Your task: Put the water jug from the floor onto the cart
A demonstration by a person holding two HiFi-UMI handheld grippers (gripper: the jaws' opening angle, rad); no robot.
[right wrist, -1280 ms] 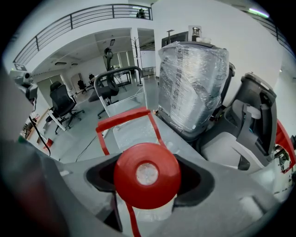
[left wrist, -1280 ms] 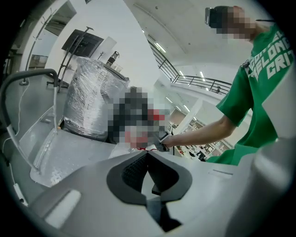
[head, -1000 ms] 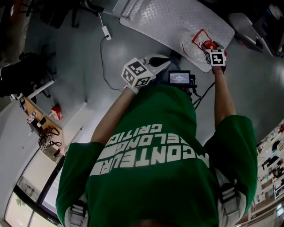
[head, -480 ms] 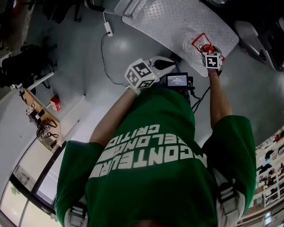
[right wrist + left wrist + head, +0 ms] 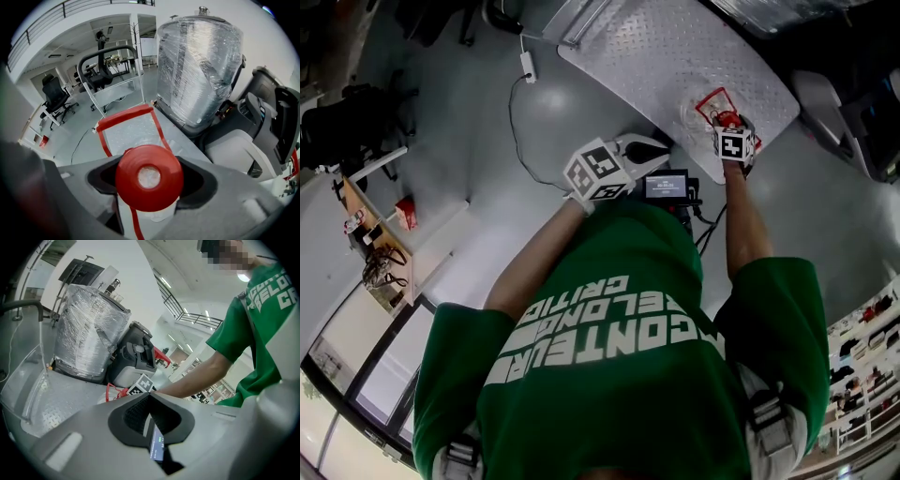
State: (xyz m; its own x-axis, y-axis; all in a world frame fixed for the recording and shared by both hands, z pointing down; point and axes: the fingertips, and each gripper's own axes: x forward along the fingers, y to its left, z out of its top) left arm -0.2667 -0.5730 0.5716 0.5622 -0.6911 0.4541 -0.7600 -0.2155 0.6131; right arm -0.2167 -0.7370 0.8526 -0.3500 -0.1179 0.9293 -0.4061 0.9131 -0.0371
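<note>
The water jug (image 5: 709,105), clear with a red cap and a red handle, is over the cart's (image 5: 652,47) grey diamond-plate deck, near the deck's edge closest to the person. From here I can't tell if its base is resting on the plate. The right tool (image 5: 150,187) is pinching the jug's neck just under the cap, one jaw on each side. The cap fills the gap between them in the right gripper view. The person's right arm (image 5: 741,225) reaches out straight to it.

The left tool (image 5: 149,411) hangs back, close to the person's chest and short of the cart. Its dark pads are pressed together with nothing between them. Just below it a small lit screen (image 5: 666,186) sits against the green shirt (image 5: 619,375).

Past the jug, a bulky thing wrapped in plastic film (image 5: 199,65) stands at the deck's far edge. The cart's dark curved handle (image 5: 108,51) rises at the other end. A cable (image 5: 516,127) trails over the grey floor (image 5: 459,159) beside the cart.
</note>
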